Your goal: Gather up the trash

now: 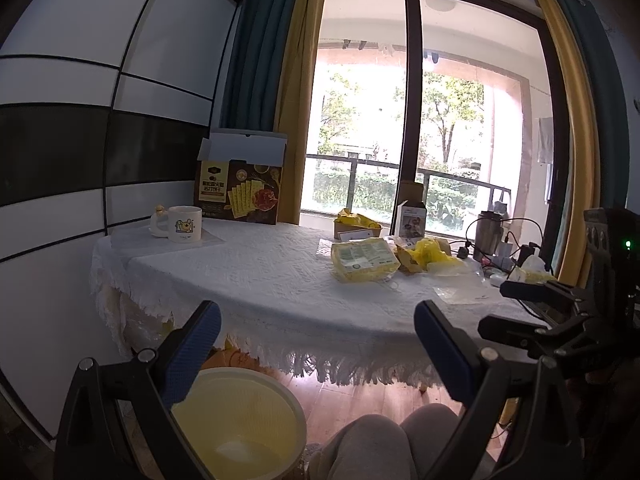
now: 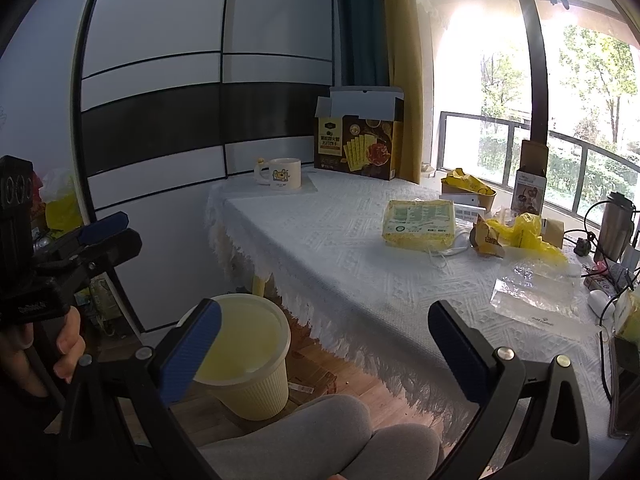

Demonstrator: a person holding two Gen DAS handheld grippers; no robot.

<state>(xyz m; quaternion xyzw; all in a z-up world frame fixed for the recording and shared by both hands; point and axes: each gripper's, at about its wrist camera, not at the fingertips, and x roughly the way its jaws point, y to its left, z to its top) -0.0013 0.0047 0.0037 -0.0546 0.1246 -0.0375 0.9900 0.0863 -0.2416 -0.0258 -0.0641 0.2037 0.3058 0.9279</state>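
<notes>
Each handheld gripper, left gripper (image 1: 316,344) and right gripper (image 2: 325,342), has a black frame, silver pivot screws and two fingers faced with blue ribbed pads (image 2: 192,350). The person wears grey trousers (image 2: 320,436).

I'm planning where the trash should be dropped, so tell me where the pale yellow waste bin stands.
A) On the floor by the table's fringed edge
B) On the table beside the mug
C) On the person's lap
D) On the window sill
A: the waste bin stands on the wooden floor beside the tablecloth's fringe, below the table, near the person's knees.
</notes>
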